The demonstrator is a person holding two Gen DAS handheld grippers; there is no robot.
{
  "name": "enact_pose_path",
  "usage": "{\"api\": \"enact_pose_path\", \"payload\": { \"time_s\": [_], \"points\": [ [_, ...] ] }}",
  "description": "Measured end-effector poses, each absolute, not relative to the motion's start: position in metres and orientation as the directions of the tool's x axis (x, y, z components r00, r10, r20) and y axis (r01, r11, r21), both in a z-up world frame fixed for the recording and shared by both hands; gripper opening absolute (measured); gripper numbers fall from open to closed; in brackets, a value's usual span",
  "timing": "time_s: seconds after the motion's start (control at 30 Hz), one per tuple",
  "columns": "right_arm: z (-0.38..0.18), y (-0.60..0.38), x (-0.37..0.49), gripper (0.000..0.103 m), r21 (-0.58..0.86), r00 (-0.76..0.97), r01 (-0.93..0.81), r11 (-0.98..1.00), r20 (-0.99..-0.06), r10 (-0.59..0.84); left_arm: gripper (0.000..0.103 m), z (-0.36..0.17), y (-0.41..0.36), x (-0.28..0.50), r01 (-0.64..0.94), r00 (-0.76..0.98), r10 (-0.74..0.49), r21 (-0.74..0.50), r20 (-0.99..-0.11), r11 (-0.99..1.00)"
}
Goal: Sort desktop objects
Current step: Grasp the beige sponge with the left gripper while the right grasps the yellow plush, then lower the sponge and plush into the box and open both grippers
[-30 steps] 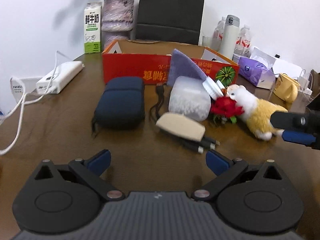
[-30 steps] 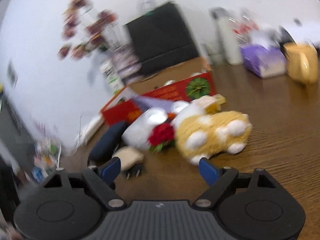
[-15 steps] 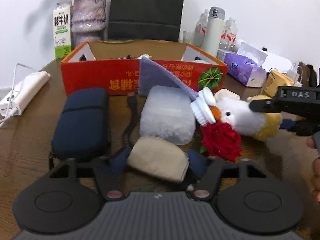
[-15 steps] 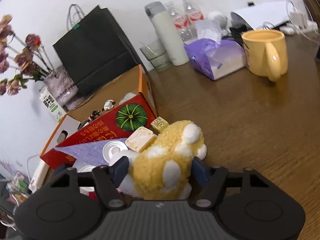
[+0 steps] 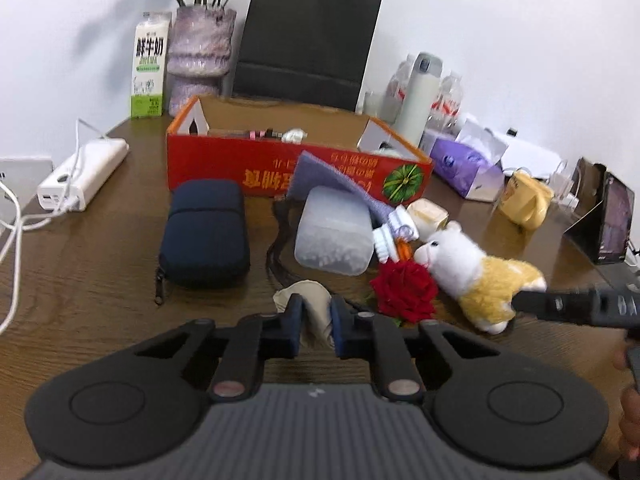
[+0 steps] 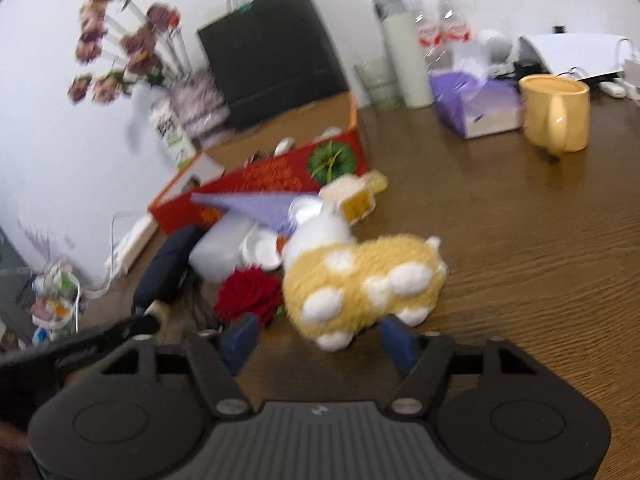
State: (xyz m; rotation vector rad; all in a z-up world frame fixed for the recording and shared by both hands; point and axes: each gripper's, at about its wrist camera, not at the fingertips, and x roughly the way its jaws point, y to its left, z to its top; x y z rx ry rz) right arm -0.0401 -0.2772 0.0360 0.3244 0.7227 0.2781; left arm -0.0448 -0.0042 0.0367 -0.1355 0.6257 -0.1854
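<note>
My left gripper (image 5: 316, 322) is closing, and its blue pads press on a beige pouch (image 5: 306, 300) just above the brown table (image 5: 100, 280). In front lie a navy zip case (image 5: 204, 232), a frosted plastic box (image 5: 332, 236), a red rose (image 5: 404, 292) and a yellow-and-white plush toy (image 5: 472, 276). A red cardboard box (image 5: 280, 168) stands behind them. My right gripper (image 6: 318, 340) is opening. The plush toy (image 6: 360, 280) rests on the table just ahead of and between its blue fingers (image 6: 240, 336), which stand apart from it.
A white power bank (image 5: 84, 176) with cables lies at the left. At the back stand a milk carton (image 5: 150, 72), a vase (image 5: 200, 56), a black bag (image 5: 308, 40) and a thermos (image 5: 420, 92). On the right are a purple tissue pack (image 5: 464, 168), a yellow mug (image 6: 556, 116) and a phone (image 5: 612, 220).
My left gripper went forward to the beige pouch, shut on it and drew back. My right gripper closed in around the plush toy, then pulled back with its jaws wider.
</note>
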Motion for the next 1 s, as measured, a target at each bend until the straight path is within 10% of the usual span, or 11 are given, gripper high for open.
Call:
{"api": "enact_pose_path", "payload": {
  "time_s": [0.3, 0.43, 0.73, 1.0],
  "points": [
    [0.025, -0.285, 0.03, 0.08, 0.419, 0.748, 0.068, 0.906, -0.622, 0.231, 0.015, 0.032, -0.011, -0.046, 0.127, 0.794, -0.199, -0.164, -0.575, 0.978],
    [0.015, -0.286, 0.056, 0.061, 0.414, 0.745, 0.095, 0.905, -0.633, 0.211, 0.015, 0.028, -0.011, -0.045, 0.128, 0.785, -0.204, -0.169, -0.585, 0.977],
    [0.029, -0.274, 0.054, 0.05, 0.185, 0.72, -0.061, 0.981, -0.673, 0.172, 0.015, 0.03, -0.013, -0.061, 0.141, 0.784, -0.192, -0.133, -0.59, 0.981],
    [0.032, -0.276, -0.038, 0.05, 0.275, 0.702, -0.184, 0.944, -0.635, 0.322, 0.015, 0.035, -0.011, -0.079, 0.129, 0.782, -0.175, -0.119, -0.598, 0.984]
  ]
}}
